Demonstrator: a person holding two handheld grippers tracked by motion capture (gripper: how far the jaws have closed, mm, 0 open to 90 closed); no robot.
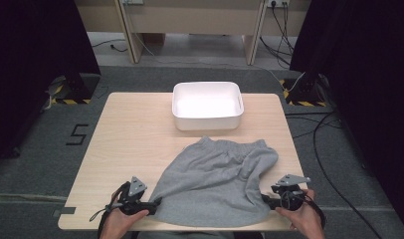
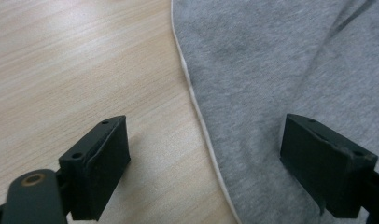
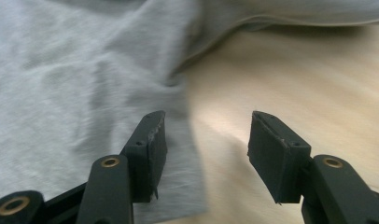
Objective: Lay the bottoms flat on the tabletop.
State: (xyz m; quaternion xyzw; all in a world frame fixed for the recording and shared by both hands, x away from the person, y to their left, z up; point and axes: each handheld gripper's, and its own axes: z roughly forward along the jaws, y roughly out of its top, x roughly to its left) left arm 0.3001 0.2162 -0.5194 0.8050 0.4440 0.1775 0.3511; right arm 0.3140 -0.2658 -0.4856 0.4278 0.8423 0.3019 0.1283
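I have the grey shorts point(image 1: 217, 179) spread flat on the table point(image 1: 135, 144), waistband toward the white bin point(image 1: 207, 105) and hem toward me, so each bottom corner is within easy reach. My left gripper point(image 1: 152, 205) sits at the left corner of the shorts with its jaws wide apart, straddling the side seam, one jaw over bare wood and the other over cloth, nothing pinched. My right gripper point(image 1: 266, 199) waits at the right corner, jaws about half apart and gripping nothing, the cloth edge lying between them. I judge both are set to pinch the corners for a fold. The bin beyond the shorts is empty, and nothing stands between it and the shorts.
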